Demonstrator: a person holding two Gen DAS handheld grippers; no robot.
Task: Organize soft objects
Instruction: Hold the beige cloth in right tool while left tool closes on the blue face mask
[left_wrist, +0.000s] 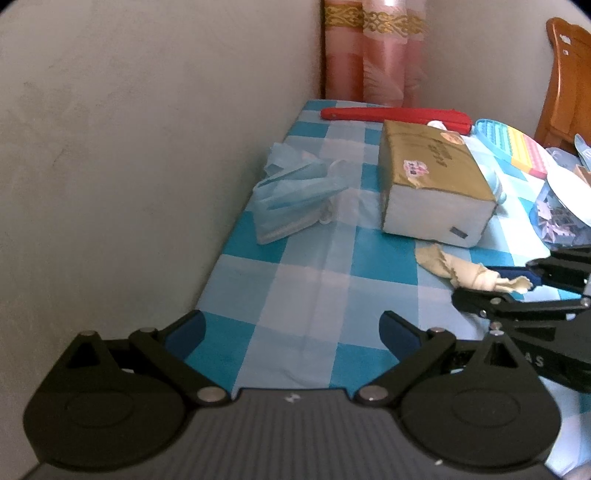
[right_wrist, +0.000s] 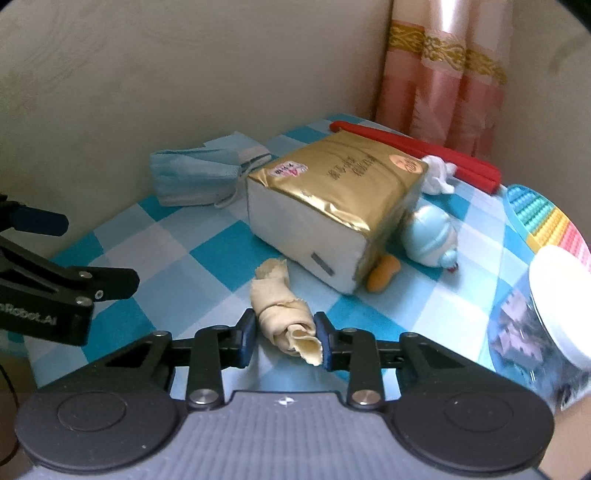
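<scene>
The left gripper (left_wrist: 291, 332) hovers low over the checked tablecloth (left_wrist: 306, 288), fingers spread wide with nothing between them. The right gripper (right_wrist: 284, 339) reaches in level, its blue pads (right_wrist: 248, 338) closed most of the way around the near end of a rolled beige cloth (right_wrist: 280, 310); whether they actually pinch it is unclear. From the roll, a gold tissue pack (right_wrist: 332, 206) lies at 1 o'clock and blue face masks (right_wrist: 195, 173) at 11. The table (left_wrist: 332, 155) sits against a plain wall (left_wrist: 129, 129), with a pink curtain (left_wrist: 373, 51) behind.
</scene>
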